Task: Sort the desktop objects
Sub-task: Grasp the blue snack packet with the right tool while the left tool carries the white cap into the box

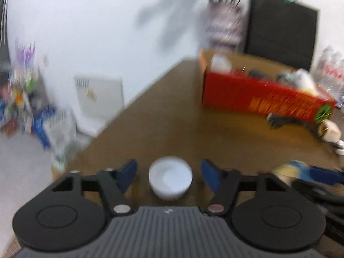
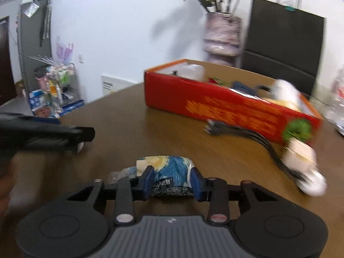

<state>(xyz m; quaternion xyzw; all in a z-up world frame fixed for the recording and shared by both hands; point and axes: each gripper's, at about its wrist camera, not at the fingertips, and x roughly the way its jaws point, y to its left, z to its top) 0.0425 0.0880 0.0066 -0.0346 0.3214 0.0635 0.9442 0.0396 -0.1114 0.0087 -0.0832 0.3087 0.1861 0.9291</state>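
Near the long red cardboard box (image 2: 225, 107), my right gripper (image 2: 172, 182) clamps the blue-and-yellow printed packet (image 2: 169, 172), my left gripper (image 1: 168, 176) gapes around the small white plastic cup (image 1: 170, 177); boxing comes next.

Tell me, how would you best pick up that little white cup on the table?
Grip the white cup across its round sides, coming from the near side. It stands upright, mouth up, and already sits between the left gripper's open fingers, with gaps either side.

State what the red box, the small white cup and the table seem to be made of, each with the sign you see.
Red box: cardboard, shown by its plain brown inner walls behind a printed red face.
Small white cup: probably plastic, smooth and opaque; blur leaves it open.
Table: brown wood-look top, faintly glossy; solid wood or laminate is unclear.
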